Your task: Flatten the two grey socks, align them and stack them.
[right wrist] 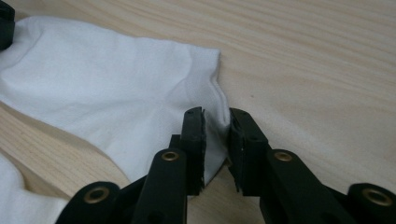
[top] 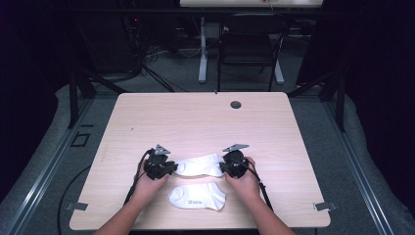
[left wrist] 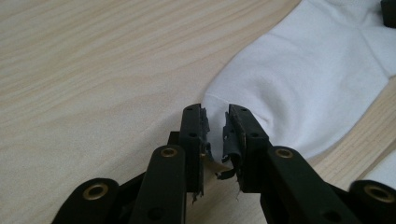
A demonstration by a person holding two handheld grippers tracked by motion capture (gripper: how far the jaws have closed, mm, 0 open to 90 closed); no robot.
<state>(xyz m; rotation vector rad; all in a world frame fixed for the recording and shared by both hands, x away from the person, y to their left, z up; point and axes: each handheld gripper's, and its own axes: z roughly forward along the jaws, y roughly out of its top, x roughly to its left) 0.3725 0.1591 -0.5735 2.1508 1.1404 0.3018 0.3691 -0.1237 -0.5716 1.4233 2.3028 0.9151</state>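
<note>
Left gripper (top: 172, 168) clenched on left end of far sock (top: 199, 165), mid-tabletop (top: 195, 117). Right gripper (top: 223, 167) grasping its right edge, apparently the cuff. Second sock (top: 197, 196) flat just nearer, untouched.

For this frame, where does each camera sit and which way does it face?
High view: above the person's side, looking forward and down at the table; forearms, both hands show.
Left gripper view: on the left hand-held gripper, along its jaws at the far sock.
Right gripper view: on the right hand-held gripper, jaws around that sock's opposite end.
Shared: the far sock.
</note>
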